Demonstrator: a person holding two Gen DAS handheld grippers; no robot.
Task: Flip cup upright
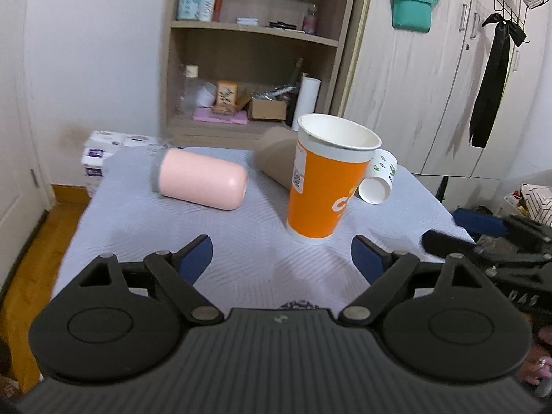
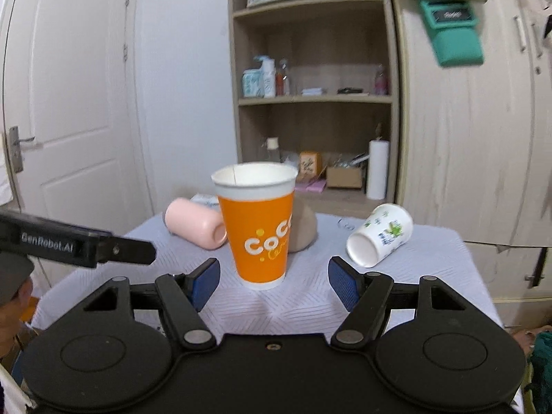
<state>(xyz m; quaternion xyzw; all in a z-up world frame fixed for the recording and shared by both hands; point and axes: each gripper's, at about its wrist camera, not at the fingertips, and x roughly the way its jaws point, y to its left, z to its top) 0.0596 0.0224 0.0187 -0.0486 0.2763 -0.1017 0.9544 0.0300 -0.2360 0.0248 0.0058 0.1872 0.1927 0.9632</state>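
The orange cup (image 2: 259,227) stands upright on the tabletop (image 2: 310,310), mouth up and base flat on the pale cloth, so for this cup the flip looks done. It sits near the front middle of the tabletop, just ahead of both cameras, where either side could reach it.

The right hand-held gripper (image 2: 273,281) has its blue pads (image 2: 206,283) spread wide, one on each side of the cup's base and clear of it. That gap suggests it is not gripping the cup at all; the cup stands by itself. The left hand-held gripper (image 1: 281,258) is also spread, holding nothing, with the orange cup (image 1: 322,186) a little ahead and to the right of its opening.

Three other cups lie on their sides further back: a pink cup (image 1: 200,183) to the left, a brown cup (image 1: 276,158) partly hidden behind the orange one, and a white cup with green leaves (image 2: 379,238) to the right, its mouth facing the cameras. Lying like that, they are likely next to be turned up. The white one is near the right hand-held gripper and the pink one is nearer the left, which would suit sharing the work.
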